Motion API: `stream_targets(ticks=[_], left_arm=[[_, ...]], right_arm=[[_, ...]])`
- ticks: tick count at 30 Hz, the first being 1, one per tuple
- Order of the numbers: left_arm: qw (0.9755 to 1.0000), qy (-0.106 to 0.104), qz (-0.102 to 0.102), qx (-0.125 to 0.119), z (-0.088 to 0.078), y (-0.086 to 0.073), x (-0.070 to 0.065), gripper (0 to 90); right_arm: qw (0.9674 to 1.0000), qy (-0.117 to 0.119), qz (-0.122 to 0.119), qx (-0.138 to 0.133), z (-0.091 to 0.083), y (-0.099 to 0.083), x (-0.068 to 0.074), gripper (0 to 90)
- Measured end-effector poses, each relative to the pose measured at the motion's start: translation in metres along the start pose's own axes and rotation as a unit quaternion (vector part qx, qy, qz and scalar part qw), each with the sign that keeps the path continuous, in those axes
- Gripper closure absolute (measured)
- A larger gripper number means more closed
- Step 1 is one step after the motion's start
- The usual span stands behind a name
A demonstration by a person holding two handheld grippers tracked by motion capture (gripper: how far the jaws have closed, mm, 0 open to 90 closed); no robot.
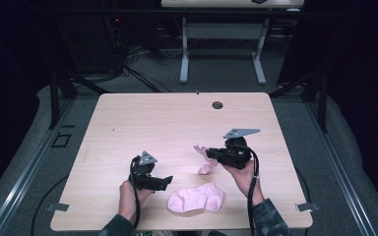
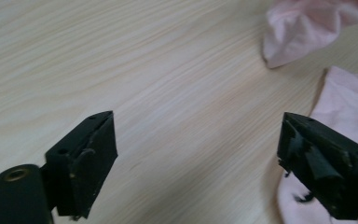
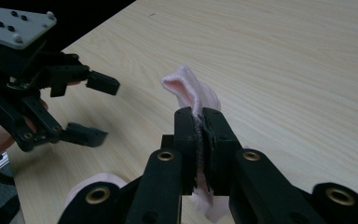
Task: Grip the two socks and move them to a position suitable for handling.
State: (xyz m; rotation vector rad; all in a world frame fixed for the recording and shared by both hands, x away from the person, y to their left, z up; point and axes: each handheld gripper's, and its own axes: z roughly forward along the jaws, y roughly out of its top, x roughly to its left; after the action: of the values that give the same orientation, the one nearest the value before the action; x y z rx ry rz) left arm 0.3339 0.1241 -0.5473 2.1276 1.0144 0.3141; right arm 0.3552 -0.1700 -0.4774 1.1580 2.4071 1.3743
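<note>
The table (image 1: 128, 123) carries a pink sock (image 1: 196, 198) lying flat near its front edge, between the two hands. A second sock (image 1: 204, 158) hangs above the wood from the right gripper (image 1: 210, 156); the right gripper view shows what the high view blurs: the jaws pressed together on the sock's fabric, its cuff (image 3: 186, 88) poking up past them. The left gripper (image 1: 166, 182) sits just beside the flat sock, jaws spread, with only wood between them in its own view.

Left hand-held gripper (image 1: 163, 182) jaws wide apart, empty; right hand-held gripper (image 1: 210, 154) clamped tight, raised
</note>
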Motion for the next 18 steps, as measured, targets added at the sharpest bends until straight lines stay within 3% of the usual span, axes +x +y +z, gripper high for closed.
stream_targets(ticks=[6,11,13,18], left_arm=[[0.9982,-0.034,0.045,0.023,0.028,0.022,-0.030,26.7],[0.9937,-0.054,0.089,0.042,0.050,0.037,-0.051,35.6],[0.9923,-0.066,0.095,0.044,0.057,0.041,-0.056,37.7],[0.9889,-0.065,0.120,0.057,0.074,0.051,-0.066,44.3]], right_arm=[[0.9997,-0.005,0.021,-0.006,0.003,-0.007,0.000,84.7],[0.9985,-0.007,0.053,-0.012,0.005,-0.021,-0.011,84.6],[0.9974,-0.004,0.069,-0.019,0.004,-0.026,-0.016,84.6],[0.9941,-0.004,0.106,-0.021,0.006,-0.038,-0.028,84.7]])
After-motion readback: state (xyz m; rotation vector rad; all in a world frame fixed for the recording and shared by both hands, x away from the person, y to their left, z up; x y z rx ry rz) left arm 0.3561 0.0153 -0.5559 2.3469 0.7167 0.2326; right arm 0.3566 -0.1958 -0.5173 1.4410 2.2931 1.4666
